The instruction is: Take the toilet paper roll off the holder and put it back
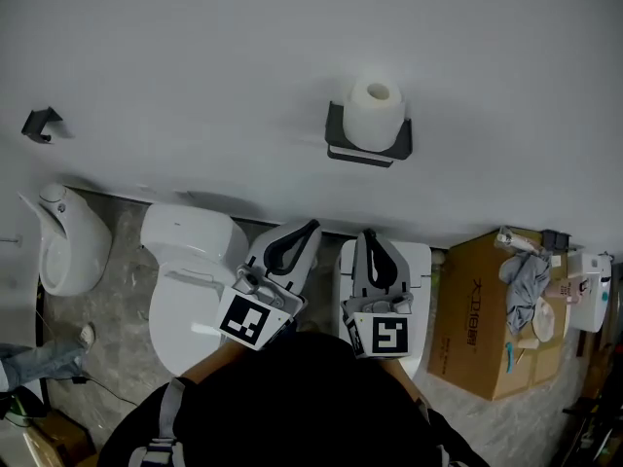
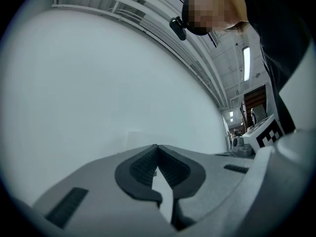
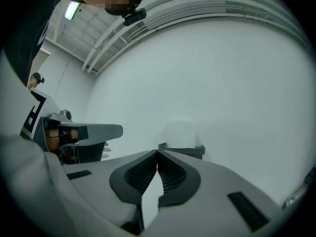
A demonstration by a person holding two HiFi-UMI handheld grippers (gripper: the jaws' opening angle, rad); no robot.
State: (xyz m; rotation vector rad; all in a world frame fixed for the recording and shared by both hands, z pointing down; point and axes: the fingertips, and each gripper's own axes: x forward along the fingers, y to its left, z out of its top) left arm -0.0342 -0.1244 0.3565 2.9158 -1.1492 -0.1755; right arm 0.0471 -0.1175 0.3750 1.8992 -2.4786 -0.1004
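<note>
Presently, both of your tools were idle. The left hand-held gripper (image 1: 311, 227) had its jaws closed tip to tip with nothing between them. The right hand-held gripper (image 1: 368, 233) was likewise fully closed and empty. Both were held low, close to your body.

The toilet paper roll (image 1: 375, 112) stood upright in the dark holder (image 1: 368, 150) on the white wall (image 1: 195, 47), core opening upward. It lay at twelve o'clock from the right hand-held gripper and at about one o'clock from the left, well apart from both. The task had not yet begun.

In my judgement the roll was light and soft, easily dented, with a paper surface that should not slip. You would have done best to open the right jaws wide and take it across the sides at mid-height. A gentle squeeze should have been enough, followed by a straight lift clear of the holder's front lip.
</note>
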